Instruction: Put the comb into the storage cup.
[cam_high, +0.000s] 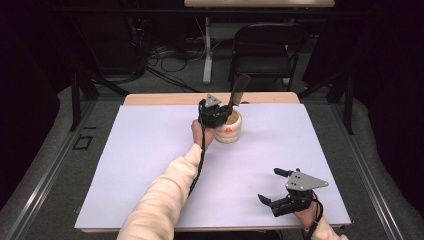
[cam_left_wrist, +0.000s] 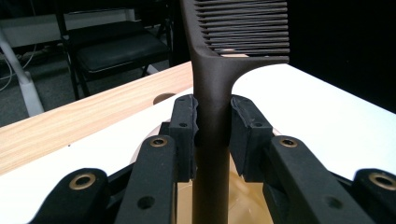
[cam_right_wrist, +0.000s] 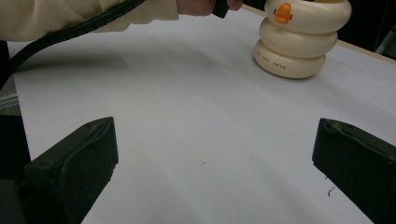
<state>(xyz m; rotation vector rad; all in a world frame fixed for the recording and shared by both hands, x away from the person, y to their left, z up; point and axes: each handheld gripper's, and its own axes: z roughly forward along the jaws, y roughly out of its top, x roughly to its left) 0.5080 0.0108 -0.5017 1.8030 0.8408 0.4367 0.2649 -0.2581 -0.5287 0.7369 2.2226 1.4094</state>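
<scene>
White table cover (cam_high: 150, 165), folding chair (cam_high: 265, 50) beyond. Left gripper (cam_left_wrist: 212, 135) pinching dark comb (cam_left_wrist: 212, 93) above duck-faced holder (cam_right_wrist: 299, 39); comb teeth clear there. Right gripper (cam_high: 280, 192) spread, empty.

Dark brown comb (cam_left_wrist: 212, 93) with fine ribbed teeth. Cream ringed holder (cam_right_wrist: 299, 39) bearing an orange duck bill and small brown lettering. Black tongs (cam_right_wrist: 215, 154). White sheet over the pale wood-grain surface (cam_left_wrist: 70, 121). Cream sleeve (cam_high: 160, 200).
</scene>
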